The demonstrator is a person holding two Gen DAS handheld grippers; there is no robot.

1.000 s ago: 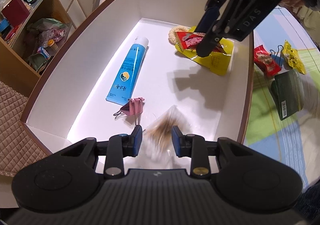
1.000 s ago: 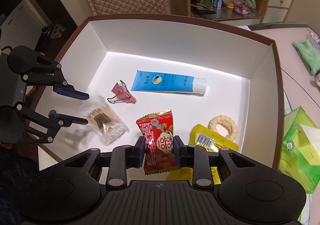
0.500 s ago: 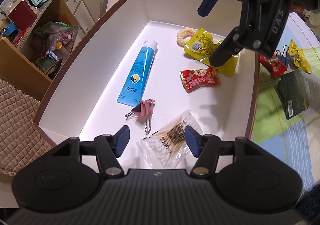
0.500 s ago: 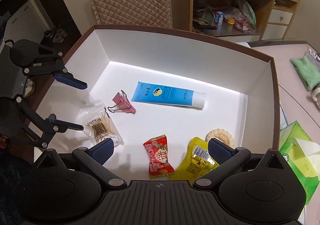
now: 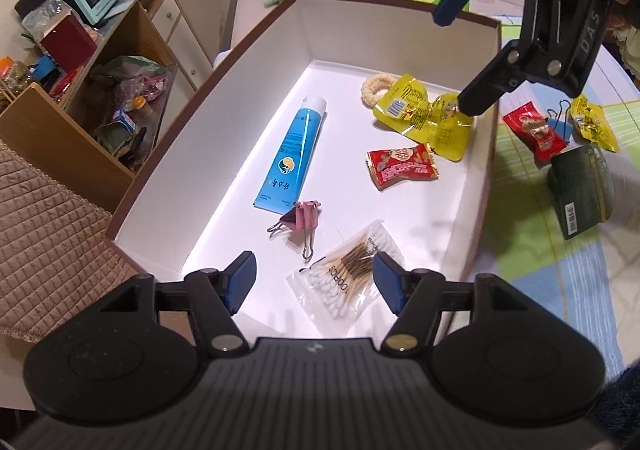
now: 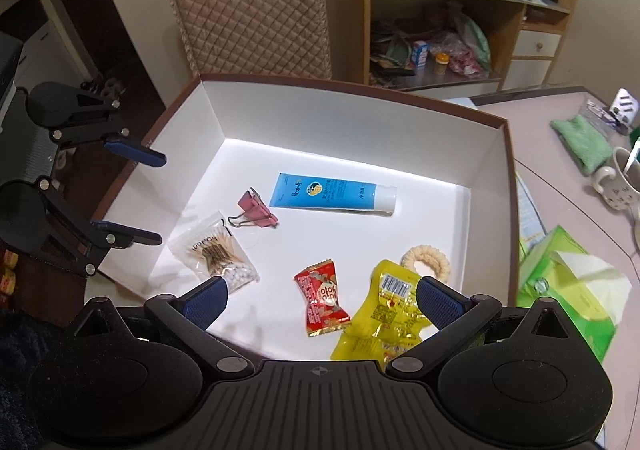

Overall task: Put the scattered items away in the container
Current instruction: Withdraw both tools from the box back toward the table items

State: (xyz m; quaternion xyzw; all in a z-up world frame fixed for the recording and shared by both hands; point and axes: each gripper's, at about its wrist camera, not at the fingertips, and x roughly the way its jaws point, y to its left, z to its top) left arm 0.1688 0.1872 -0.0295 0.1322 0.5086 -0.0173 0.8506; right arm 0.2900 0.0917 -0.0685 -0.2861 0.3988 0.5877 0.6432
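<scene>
Both my jaws hanging wide open, empty, over box [image 5: 486, 186]. Red candy [image 5: 534, 130], blue clip [image 5: 558, 126], yellow packet [image 5: 596, 124], dark sachet [image 5: 580, 190] lying on counter [image 5: 520, 270] past box's right wall; right gripper [image 5: 464, 54] nearer; sachet's long axis running away from me.

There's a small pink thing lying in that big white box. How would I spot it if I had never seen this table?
Start at the white box with the brown rim. On its floor lies a blue tube; just off the tube's flat end, beside a clear bag of cotton swabs, sits the pink binder clip. It is the only pink item there, with two wire handles sticking out.
</scene>
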